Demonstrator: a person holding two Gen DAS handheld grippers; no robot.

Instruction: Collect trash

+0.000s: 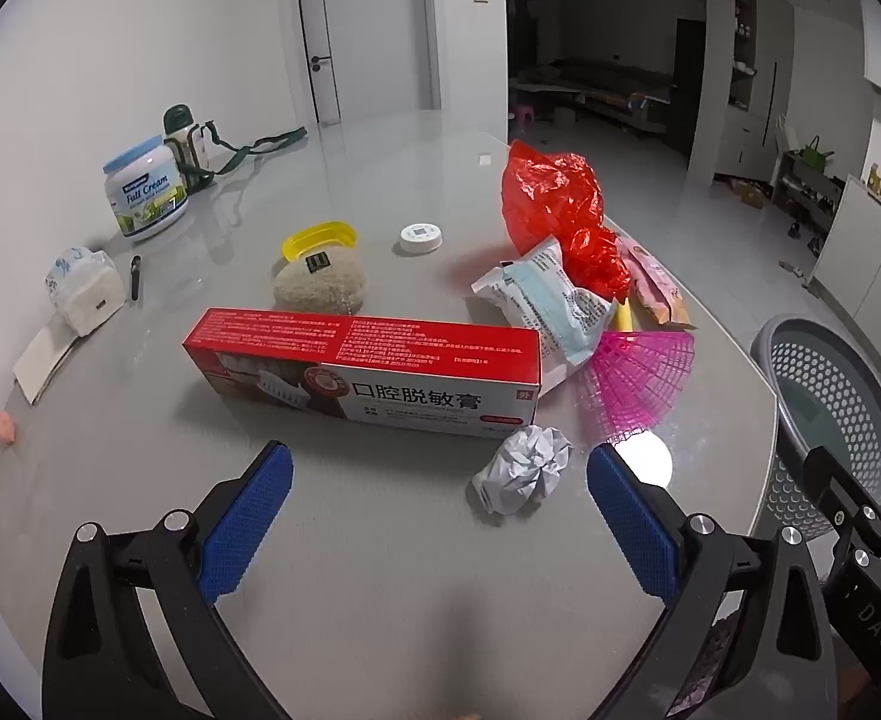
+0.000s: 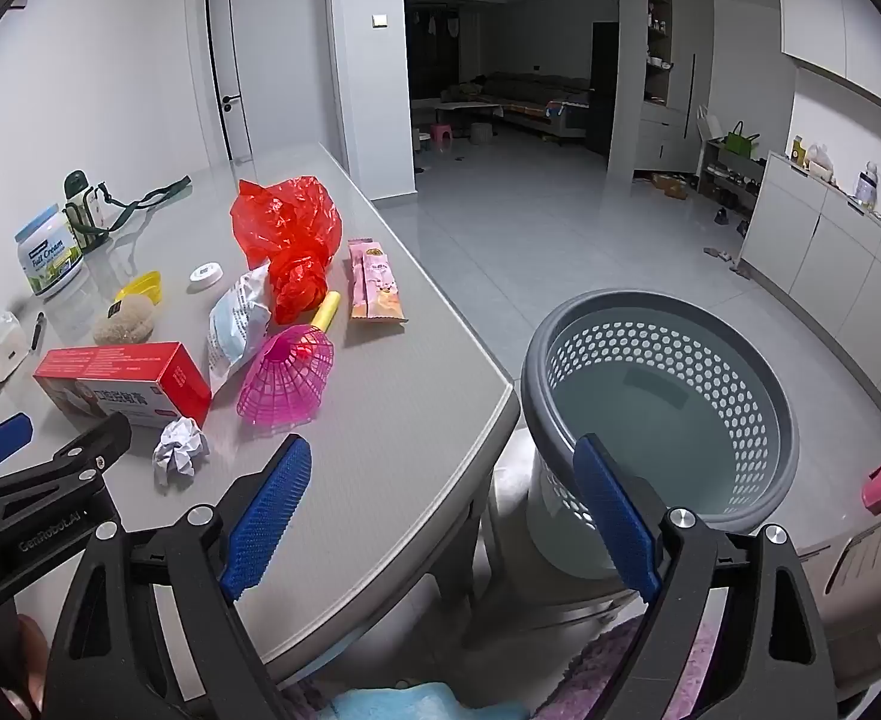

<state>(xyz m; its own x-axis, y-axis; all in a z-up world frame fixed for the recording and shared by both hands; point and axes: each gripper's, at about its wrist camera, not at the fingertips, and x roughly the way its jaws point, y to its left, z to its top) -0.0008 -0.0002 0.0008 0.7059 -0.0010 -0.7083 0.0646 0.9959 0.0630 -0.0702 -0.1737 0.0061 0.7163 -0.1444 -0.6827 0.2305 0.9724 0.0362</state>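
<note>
A crumpled paper ball (image 1: pixel 523 469) lies on the grey table (image 1: pixel 380 570) near its front edge, just in front of a red toothpaste box (image 1: pixel 368 372). The left gripper (image 1: pixel 440 516) hovers over it, tilted downward, jaws spread wide and empty, the ball just ahead of the gap. The right gripper (image 2: pixel 458 510), angled down likewise and wide open, straddles the table's corner, with a grey perforated basket (image 2: pixel 662 306) on the floor beyond it.

One toothpaste box (image 1: pixel 374 372), one crumpled paper ball (image 1: pixel 524 468), one red plastic bag (image 1: pixel 554 204), one pink mesh funnel (image 1: pixel 644 378), one perforated basket (image 2: pixel 662 396), two tools: left (image 1: pixel 440 516), right (image 2: pixel 458 510).
</note>
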